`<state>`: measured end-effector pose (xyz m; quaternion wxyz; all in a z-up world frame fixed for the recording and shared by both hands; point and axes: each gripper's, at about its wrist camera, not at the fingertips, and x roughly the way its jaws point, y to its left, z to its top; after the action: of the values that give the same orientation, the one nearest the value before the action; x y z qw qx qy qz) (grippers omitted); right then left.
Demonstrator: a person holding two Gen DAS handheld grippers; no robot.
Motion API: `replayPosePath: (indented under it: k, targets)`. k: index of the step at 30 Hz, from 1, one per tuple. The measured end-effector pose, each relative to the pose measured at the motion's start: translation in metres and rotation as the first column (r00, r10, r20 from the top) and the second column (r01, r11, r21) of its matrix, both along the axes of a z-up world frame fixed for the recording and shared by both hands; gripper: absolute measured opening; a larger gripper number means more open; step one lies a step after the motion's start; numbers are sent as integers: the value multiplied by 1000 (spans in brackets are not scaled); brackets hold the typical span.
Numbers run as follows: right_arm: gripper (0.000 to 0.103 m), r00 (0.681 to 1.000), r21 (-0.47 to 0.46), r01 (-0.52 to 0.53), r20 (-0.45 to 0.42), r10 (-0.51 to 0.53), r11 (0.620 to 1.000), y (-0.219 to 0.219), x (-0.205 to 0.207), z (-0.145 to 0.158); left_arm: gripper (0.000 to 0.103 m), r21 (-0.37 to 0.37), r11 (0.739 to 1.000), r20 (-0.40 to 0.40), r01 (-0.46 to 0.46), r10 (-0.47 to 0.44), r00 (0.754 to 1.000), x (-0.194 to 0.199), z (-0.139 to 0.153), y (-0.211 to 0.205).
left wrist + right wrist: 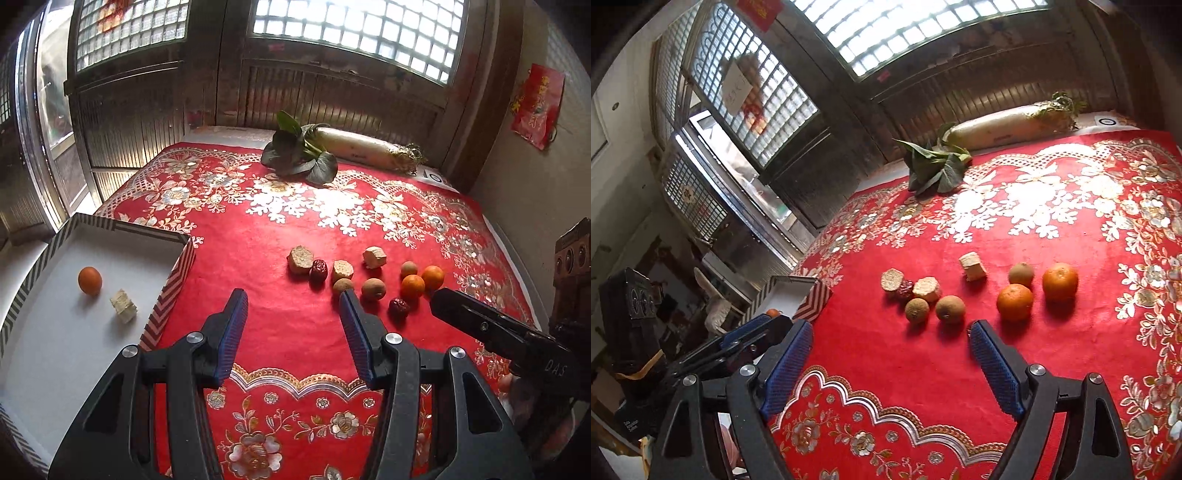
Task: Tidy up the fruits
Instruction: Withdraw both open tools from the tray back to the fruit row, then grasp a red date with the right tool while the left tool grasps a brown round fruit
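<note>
Right now both my grippers are empty: left gripper (pixel 293 295) half-spread, right gripper (pixel 890 326) wide apart, nothing btwn either. Just past them the fruits sit loose on the red cloth (pixel 258 251): two longans (pixel 934 310), two oranges (pixel 1015 302) near, dates, cut chunks. Off to my left, the box (pixel 173 273) w/ one orange (pixel 89 280) & a chunk inside. Looks like I'm btwn picks; next calls for closing on one fruit, prob. the nearest longan.

Tangerines (pixel 1014 301) — clustered on red cloth (pixel 905 350)
</note>
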<state>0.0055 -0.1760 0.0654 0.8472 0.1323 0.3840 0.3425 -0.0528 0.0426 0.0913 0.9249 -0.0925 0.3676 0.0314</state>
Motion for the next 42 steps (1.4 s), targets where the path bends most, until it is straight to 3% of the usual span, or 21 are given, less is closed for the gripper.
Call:
replayPosePath:
  k: [6,12,16,25,27,28,30,33,39,42]
  targets:
    - [86,998,-96,56,-26,-59,994,-24,12,-19,52,10,999,-62,47,-46,997,18,-18,-11]
    - [86,997,-243,48,-51,-62,969,-12,21,-39,52,20,998,-121,58,-55,991,32,-35,-14]
    - [82,999,-232,-17,-41,8,973,0,23,-43,52,28,998,-136,52,-47,990,36,-39,-10]
    - [81,996,-327,-92,-21,90,940,20,24,-46,52,23,999,-157,40,-36,987,44,-45,-1]
    - [80,994,-301,-104,-3,108,948,19,23,-45,52,23,999,-162,44,-40,986,47,-46,-2]
    - [78,994,-310,-101,3,107,945,20,24,-44,52,25,999,-164,48,-43,985,48,-47,-3]
    - [54,993,-368,-107,11,119,924,26,27,-47,52,29,998,-167,56,-50,985,50,-48,-5]
    - [40,988,-418,-136,10,154,898,35,32,-53,52,36,997,-178,63,-56,982,55,-52,-7]
    - [35,983,-453,-153,24,184,878,42,40,-58,52,36,996,-194,78,-70,979,66,-56,-13]
    - [28,980,-464,-158,37,197,872,42,40,-59,52,36,995,-203,94,-85,976,72,-59,-18]
